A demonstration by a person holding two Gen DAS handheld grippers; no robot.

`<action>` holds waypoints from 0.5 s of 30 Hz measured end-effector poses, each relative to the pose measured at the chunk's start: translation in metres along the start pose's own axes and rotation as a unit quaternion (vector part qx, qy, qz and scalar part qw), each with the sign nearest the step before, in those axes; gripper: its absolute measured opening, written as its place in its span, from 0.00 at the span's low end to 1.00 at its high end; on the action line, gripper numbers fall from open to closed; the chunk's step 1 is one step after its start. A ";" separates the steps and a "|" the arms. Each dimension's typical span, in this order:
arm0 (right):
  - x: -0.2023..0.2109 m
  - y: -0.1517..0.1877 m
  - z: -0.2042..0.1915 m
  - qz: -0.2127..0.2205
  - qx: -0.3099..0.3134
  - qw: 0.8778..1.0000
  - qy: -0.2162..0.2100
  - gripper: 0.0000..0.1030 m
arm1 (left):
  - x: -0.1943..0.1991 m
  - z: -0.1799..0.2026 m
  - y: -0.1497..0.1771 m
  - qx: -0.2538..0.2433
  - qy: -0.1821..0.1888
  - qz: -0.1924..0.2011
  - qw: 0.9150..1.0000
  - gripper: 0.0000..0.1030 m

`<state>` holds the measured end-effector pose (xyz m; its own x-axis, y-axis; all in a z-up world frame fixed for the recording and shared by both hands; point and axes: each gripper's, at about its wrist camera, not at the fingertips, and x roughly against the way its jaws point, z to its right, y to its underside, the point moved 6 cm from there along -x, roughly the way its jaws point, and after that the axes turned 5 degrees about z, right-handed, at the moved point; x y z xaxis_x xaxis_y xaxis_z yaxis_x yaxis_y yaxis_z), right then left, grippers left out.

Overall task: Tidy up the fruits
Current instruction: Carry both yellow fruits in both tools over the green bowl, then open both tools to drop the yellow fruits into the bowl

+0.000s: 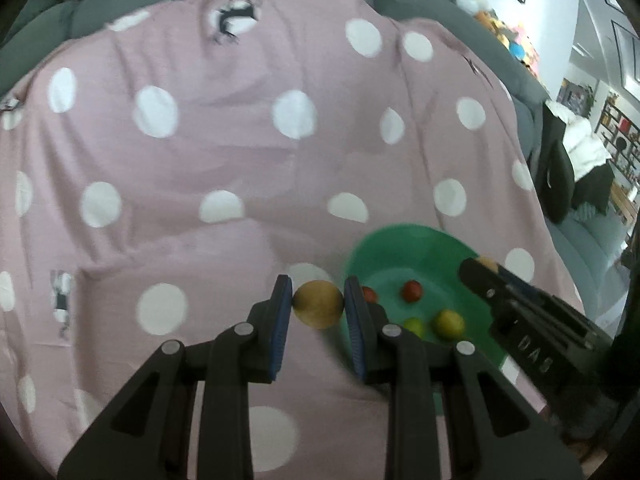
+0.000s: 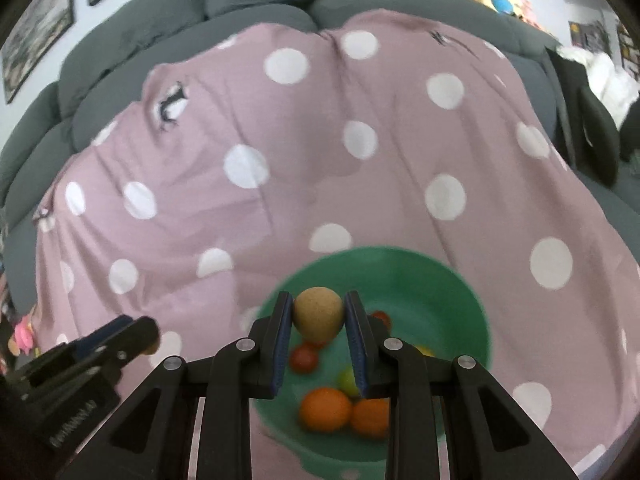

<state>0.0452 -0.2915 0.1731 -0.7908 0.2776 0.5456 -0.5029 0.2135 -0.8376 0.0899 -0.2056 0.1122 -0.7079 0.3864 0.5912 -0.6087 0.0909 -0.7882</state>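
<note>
My left gripper [image 1: 318,306] is shut on a round yellow-brown fruit [image 1: 319,304], held above the pink spotted cloth just left of the green bowl [image 1: 404,248]. My right gripper [image 2: 319,316] is shut on a tan round fruit [image 2: 319,314] over the same green bowl [image 2: 440,280]. Inside the bowl lie red fruits [image 2: 304,359], a yellow-green one [image 2: 347,382] and two oranges [image 2: 326,409]. From the left wrist view the right gripper [image 1: 478,266] reaches in over the bowl's right rim. The left gripper [image 2: 150,338] shows at the lower left of the right wrist view.
A pink cloth with white dots [image 1: 224,152] covers a grey sofa [image 2: 132,24]. Soft toys [image 1: 516,46] lie along the sofa back. A dark chair with white clothing [image 1: 576,152] stands to the right, with shelves behind it.
</note>
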 end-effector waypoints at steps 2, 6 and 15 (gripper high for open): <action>-0.003 0.005 0.012 -0.008 -0.006 1.000 0.015 0.27 | -0.011 0.011 0.005 -0.005 0.007 -0.012 1.000 0.26; -0.006 0.012 0.032 -0.024 -0.030 0.999 0.022 0.27 | -0.031 0.031 0.014 -0.023 0.012 -0.029 0.999 0.26; -0.005 0.018 0.059 -0.038 -0.057 0.997 0.042 0.39 | -0.035 0.045 0.012 -0.031 -0.006 -0.016 0.999 0.66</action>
<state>0.0199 -0.3439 0.1532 -0.7172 0.3332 0.6121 -0.5138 0.3405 -0.7874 0.0915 -0.2590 0.0902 -0.6938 0.3709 0.6173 -0.6072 0.1595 -0.7783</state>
